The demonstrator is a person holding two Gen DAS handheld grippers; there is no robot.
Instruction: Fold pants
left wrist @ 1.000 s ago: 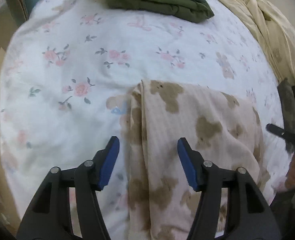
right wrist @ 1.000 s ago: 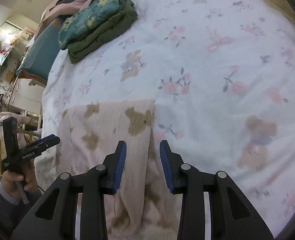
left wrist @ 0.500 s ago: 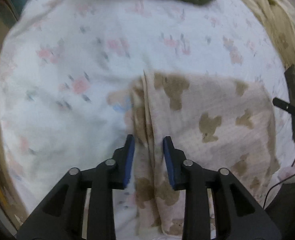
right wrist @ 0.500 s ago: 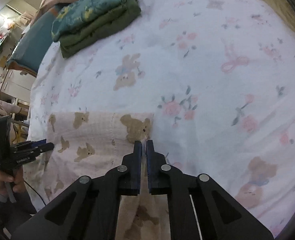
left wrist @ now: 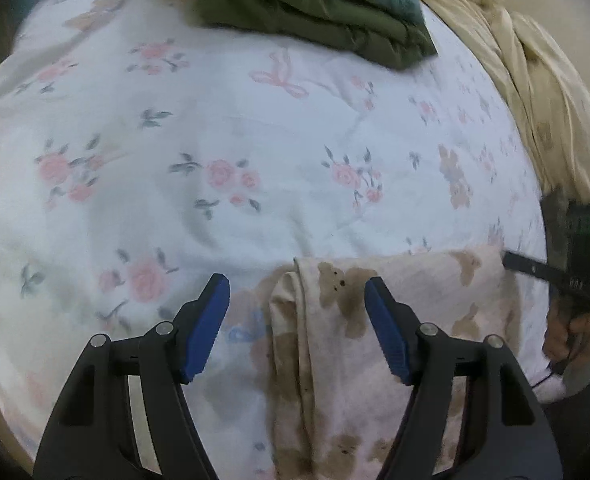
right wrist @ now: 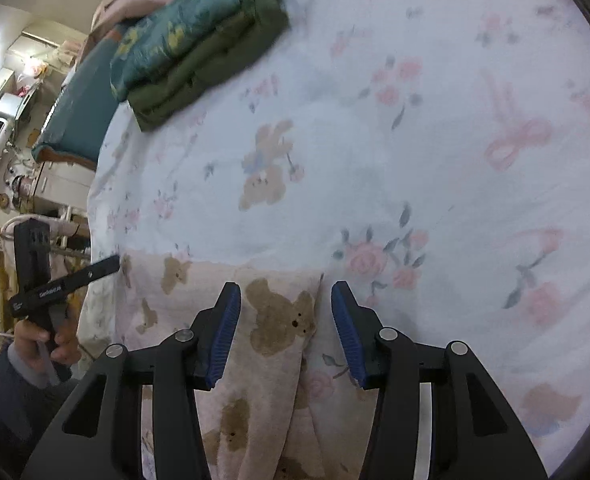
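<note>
A white bed sheet with pink roses and small bears (left wrist: 255, 128) is covering the bed and is filling most of both views. At its far side a stack of folded clothes, dark green cloth under a teal one with yellow pattern (right wrist: 199, 40), is lying on the sheet, and in the left wrist view a crumpled cream-coloured blanket (left wrist: 535, 80) is lying along the right edge of the bed.

The pale pink pants with brown bear print (left wrist: 395, 320) are lying flat on the sheet at the near edge of the bed, already folded, with the folded edge pointing away from the cameras.

The left tongs (left wrist: 297, 322) are standing wide open above the left border of the pants and are holding nothing. The right tongs (right wrist: 285, 328) are also standing open, less wide, above the right border of the pants (right wrist: 279, 316), and nothing is between their blue pads (right wrist: 225, 330). No container is showing in either view.
</note>
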